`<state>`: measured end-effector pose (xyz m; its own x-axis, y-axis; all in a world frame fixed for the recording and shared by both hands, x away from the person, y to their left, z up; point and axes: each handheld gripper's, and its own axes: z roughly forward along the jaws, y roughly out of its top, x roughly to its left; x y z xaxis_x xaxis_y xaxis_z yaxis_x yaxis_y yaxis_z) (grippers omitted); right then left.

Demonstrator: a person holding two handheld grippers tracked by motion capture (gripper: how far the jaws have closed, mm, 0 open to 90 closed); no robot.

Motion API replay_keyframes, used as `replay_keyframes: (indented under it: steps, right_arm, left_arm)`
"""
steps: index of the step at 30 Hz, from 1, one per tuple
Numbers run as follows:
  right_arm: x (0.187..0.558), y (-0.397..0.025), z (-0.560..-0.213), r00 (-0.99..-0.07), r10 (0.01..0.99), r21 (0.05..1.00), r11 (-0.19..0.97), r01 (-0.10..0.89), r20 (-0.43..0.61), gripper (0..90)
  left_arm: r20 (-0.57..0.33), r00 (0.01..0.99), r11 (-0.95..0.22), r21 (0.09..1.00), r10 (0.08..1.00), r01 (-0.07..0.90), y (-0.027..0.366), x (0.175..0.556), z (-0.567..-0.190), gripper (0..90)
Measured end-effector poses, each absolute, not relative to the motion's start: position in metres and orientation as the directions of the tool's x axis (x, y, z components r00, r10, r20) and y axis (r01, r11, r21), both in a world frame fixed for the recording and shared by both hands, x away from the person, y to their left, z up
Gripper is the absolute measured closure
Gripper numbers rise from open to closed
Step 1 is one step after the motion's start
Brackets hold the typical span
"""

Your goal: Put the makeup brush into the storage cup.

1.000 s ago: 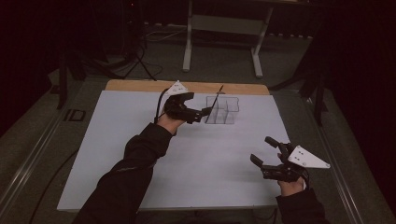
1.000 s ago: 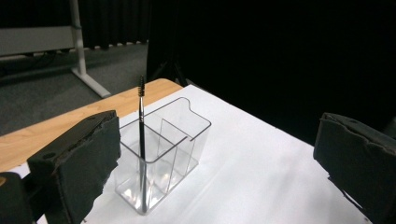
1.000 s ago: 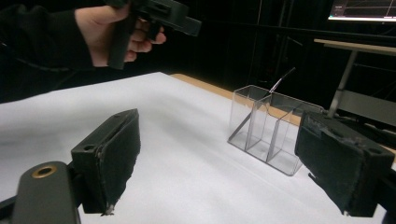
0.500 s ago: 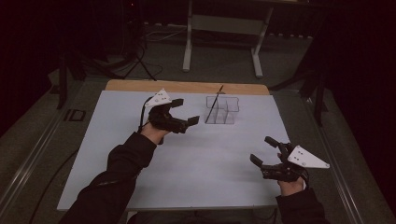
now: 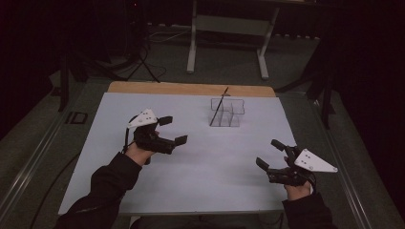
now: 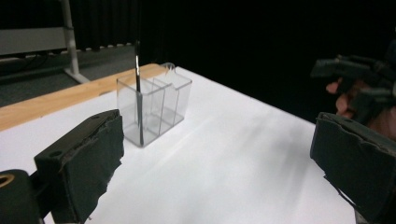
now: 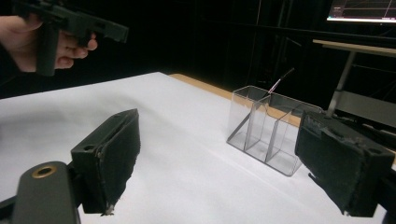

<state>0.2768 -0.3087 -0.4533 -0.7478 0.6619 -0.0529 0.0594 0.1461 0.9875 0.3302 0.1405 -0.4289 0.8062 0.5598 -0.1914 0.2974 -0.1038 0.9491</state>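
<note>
A clear plastic holder (image 5: 229,113) with several compartments stands at the far middle of the white table (image 5: 215,162). A thin dark stick (image 5: 218,107) leans in its left compartment, tip up. My left gripper (image 5: 173,130) hovers open and empty left of the holder and nearer to me. In the left gripper view the holder (image 6: 159,109) and stick (image 6: 138,88) lie beyond the wide-apart jaws. My right gripper (image 5: 268,153) is open and empty at the near right. In the right gripper view the holder (image 7: 268,133) sits ahead, and the left gripper (image 7: 70,23) is at top left.
A wooden strip (image 5: 191,88) runs along the table's far edge. Beyond it a metal frame stand (image 5: 227,28) rises from the dark floor. Bare white tabletop lies between the two grippers.
My left gripper has drawn back from the holder toward the near left, open, leaving the stick in the holder. The right gripper has stayed put.
</note>
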Motion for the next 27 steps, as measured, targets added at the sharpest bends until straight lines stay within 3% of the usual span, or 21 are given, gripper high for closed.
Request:
replay_keyframes:
  steps: [27]
  right_arm:
    - [0.277, -0.309, -0.454, -0.747, 0.663, 0.987, 0.146, 0.064, -0.05, 13.9]
  left_arm:
    - [-0.18, 0.771, -0.119, 0.942, 0.611, 0.314, 0.172, 0.261, -0.468, 3.4]
